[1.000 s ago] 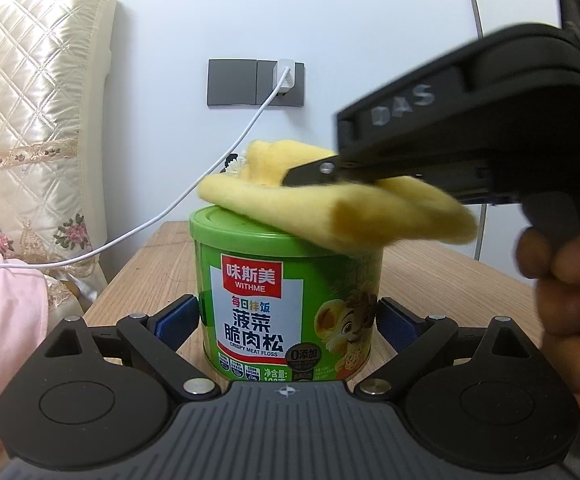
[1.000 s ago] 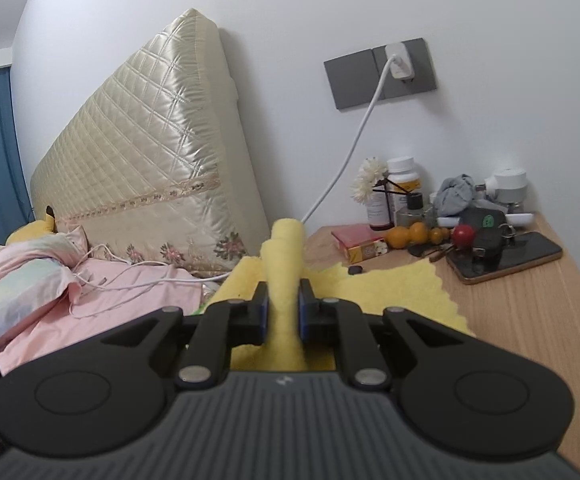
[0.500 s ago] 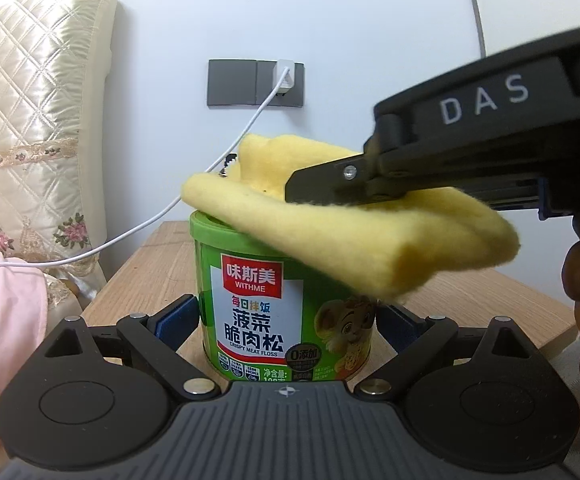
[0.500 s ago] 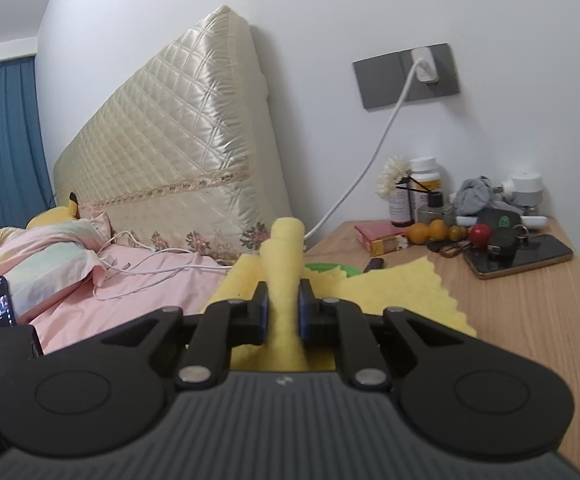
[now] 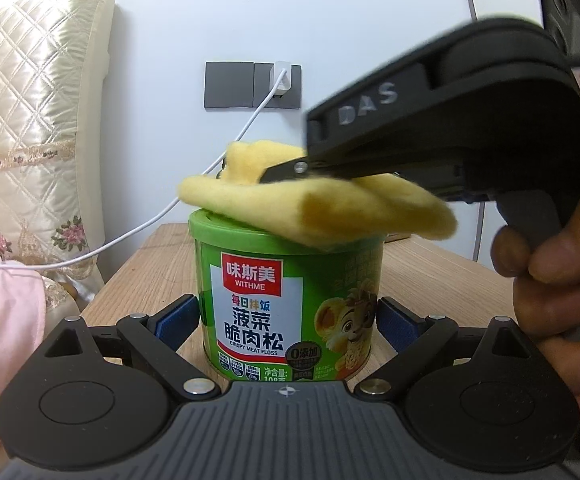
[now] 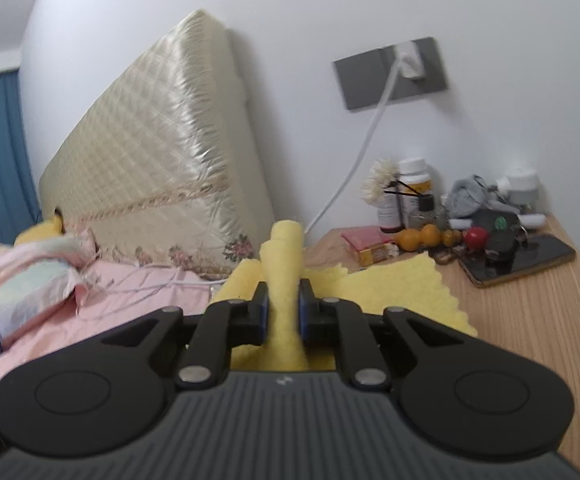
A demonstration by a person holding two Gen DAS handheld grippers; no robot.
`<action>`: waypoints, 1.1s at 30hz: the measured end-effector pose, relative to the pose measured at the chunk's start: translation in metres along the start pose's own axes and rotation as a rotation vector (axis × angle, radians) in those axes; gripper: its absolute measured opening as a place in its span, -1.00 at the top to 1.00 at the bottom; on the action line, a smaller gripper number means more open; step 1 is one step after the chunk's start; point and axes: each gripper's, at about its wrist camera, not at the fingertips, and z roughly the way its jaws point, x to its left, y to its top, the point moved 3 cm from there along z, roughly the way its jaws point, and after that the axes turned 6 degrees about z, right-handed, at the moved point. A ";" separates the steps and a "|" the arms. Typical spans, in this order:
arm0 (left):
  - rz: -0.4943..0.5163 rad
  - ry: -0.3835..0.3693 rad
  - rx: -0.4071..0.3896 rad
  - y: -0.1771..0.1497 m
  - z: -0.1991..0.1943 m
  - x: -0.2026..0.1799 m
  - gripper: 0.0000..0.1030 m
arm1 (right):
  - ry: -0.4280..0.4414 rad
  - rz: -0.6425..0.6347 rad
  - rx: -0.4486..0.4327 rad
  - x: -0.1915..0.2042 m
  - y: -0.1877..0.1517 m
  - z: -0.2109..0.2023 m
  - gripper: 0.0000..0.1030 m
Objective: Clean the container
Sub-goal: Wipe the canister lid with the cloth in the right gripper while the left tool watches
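Observation:
A green round can [image 5: 290, 300] with a meat-floss label stands upright on the wooden bedside table [image 5: 429, 276]. My left gripper [image 5: 288, 316] is shut on the can, its blue pads against both sides. My right gripper [image 6: 284, 308] is shut on a folded yellow cloth [image 6: 286, 280]. In the left wrist view the cloth [image 5: 321, 208] lies on the can's lid, with the right gripper [image 5: 286, 168] above it, reaching in from the right. The lid is mostly hidden under the cloth.
A quilted cream headboard [image 6: 162, 168] and pink bedding [image 6: 90, 292] lie left of the table. A white charger cable [image 5: 194, 192] hangs from a wall socket. Bottles [image 6: 413, 192], small fruit, keys and a phone [image 6: 521, 260] crowd the table's back.
The right gripper with the cloth swept out toward the camera and right, then back over the can's lid. The left gripper and can have not moved.

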 end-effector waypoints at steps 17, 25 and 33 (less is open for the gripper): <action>-0.019 -0.008 0.008 0.001 0.005 0.009 -0.86 | 0.028 -0.017 0.018 0.000 -0.006 -0.024 0.72; -0.013 -0.002 -0.007 -0.003 0.005 0.008 -0.87 | 0.051 -0.017 0.028 0.002 -0.007 -0.020 0.71; -0.018 0.000 0.000 -0.002 0.008 0.010 -0.87 | 0.069 -0.015 0.034 0.004 -0.008 -0.021 0.72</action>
